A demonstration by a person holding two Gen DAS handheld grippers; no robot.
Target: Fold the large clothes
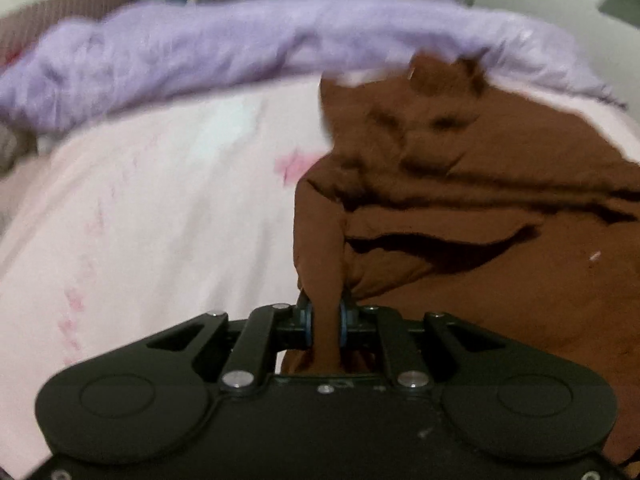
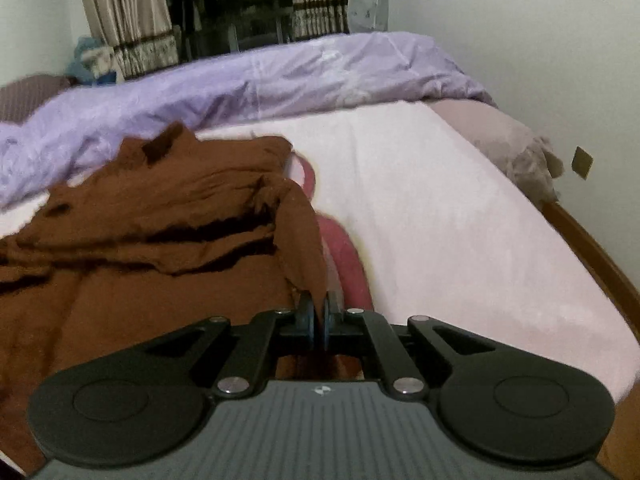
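A large brown garment point(image 1: 460, 200) lies rumpled on a pink bed sheet point(image 1: 160, 200). In the left wrist view it fills the right half. My left gripper point(image 1: 326, 320) is shut on a bunched fold of its left edge. In the right wrist view the same brown garment point(image 2: 160, 216) fills the left half. My right gripper point(image 2: 319, 318) is shut on a thin fold of its right edge, and the cloth rises from the jaws toward the pile.
A purple duvet point(image 2: 260, 80) is heaped along the far side of the bed. A red-pink shape point(image 2: 348, 256) shows on the pink sheet point(image 2: 440, 220) beside the garment. The wooden bed frame point(image 2: 600, 256) runs along the right. Curtains point(image 2: 128, 12) hang behind.
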